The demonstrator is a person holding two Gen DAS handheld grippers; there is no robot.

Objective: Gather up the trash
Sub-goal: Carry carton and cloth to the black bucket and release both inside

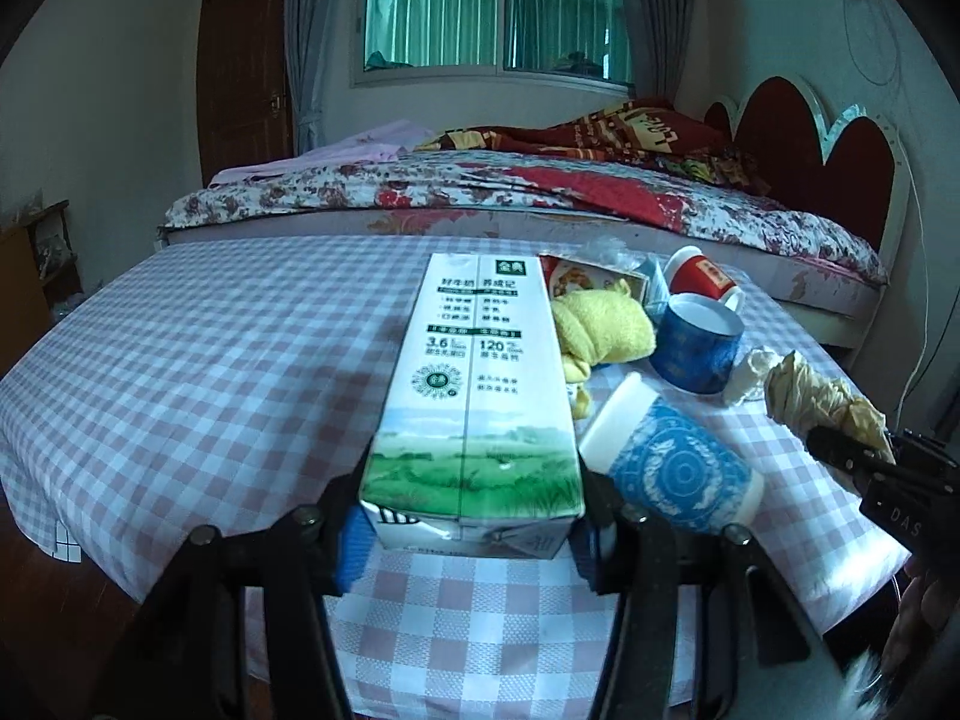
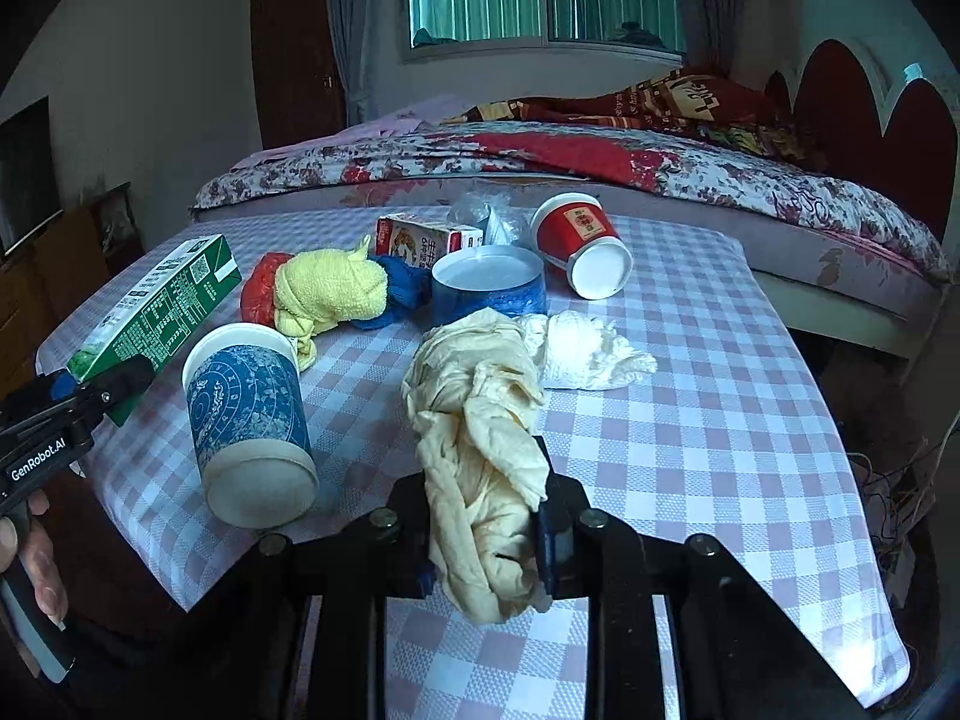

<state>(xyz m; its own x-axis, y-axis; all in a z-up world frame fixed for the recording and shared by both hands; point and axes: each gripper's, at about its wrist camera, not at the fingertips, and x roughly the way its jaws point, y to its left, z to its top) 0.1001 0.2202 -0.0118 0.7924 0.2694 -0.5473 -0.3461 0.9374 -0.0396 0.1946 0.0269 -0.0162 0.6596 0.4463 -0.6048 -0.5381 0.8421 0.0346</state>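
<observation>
Checked surface (image 2: 690, 420) under both tools: left tool (image 1: 471, 531) clamped on milk carton (image 1: 474, 396), right tool (image 2: 486, 546) on crumpled yellowish paper (image 2: 480, 450), pads mostly hidden.

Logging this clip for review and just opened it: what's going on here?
A person is clearing trash off a checked table with two handheld grippers. The left gripper is shut on a milk carton; the right gripper is shut on a crumpled yellowish paper wad. On the table lie a blue paper cup on its side, a red cup, a white tissue and a yellow cloth.
</observation>
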